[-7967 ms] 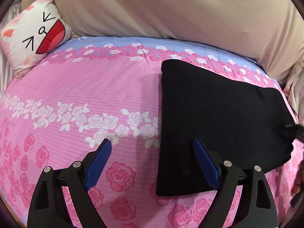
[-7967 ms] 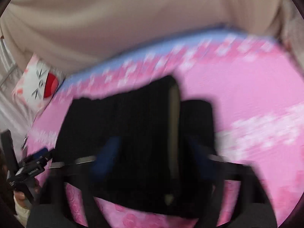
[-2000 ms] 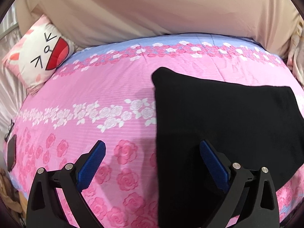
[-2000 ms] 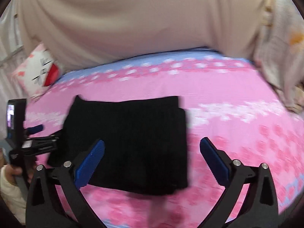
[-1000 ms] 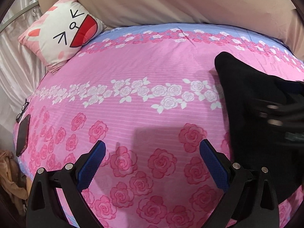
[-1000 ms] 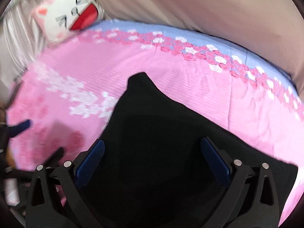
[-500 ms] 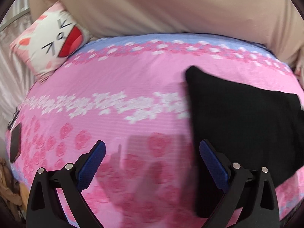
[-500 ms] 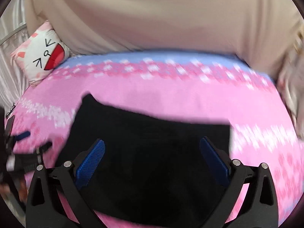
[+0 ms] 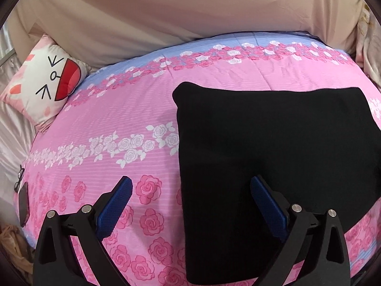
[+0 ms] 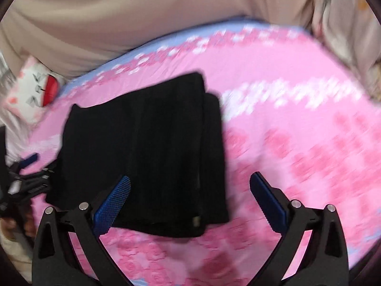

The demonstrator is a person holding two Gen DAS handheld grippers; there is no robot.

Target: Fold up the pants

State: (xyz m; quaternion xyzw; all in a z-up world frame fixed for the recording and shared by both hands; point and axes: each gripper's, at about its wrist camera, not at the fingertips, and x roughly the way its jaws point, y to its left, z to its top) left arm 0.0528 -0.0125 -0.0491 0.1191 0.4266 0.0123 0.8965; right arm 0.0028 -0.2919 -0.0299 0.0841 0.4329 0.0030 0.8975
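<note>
Biggest thing around is the beige curtain/sheet [image 9: 166,19] hanging across the whole back, right behind the bed [image 9: 114,109]. Bed has a pink cover w/ rose print: white rose band across the middle, darker pink roses nearer the cams, blue strip w/ small roses along the far edge. Shiny pale fabric [image 9: 12,128] bunched at the far left, and some light patterned cloth [image 10: 345,23] at the far right edge, too blurry to say what.

The pants [image 9: 273,162] are black, folded into a flat rectangle, lying on the bed. In the right wrist view they show [image 10: 147,152] as stacked layers w/ a second layer edge peeking out on the right side. Nothing lies on them.

Cartoon face pillow [image 9: 45,85] sits at the far left corner, well apart from the pants. Glasses [image 9: 19,178] and a dark flat thing [image 9: 23,202] at the left bed edge, can't tell what that is.

Left tool [image 9: 190,186] is spread wide, holding nothing, right finger over the pants' left part, left finger over bare cover. Right tool [image 10: 190,183] also spread wide and holding nothing, left finger over the pants, right finger over the cover. Right view is motion-blurred; the left tool and the hand holding it show there at the left edge, just beside the pants
</note>
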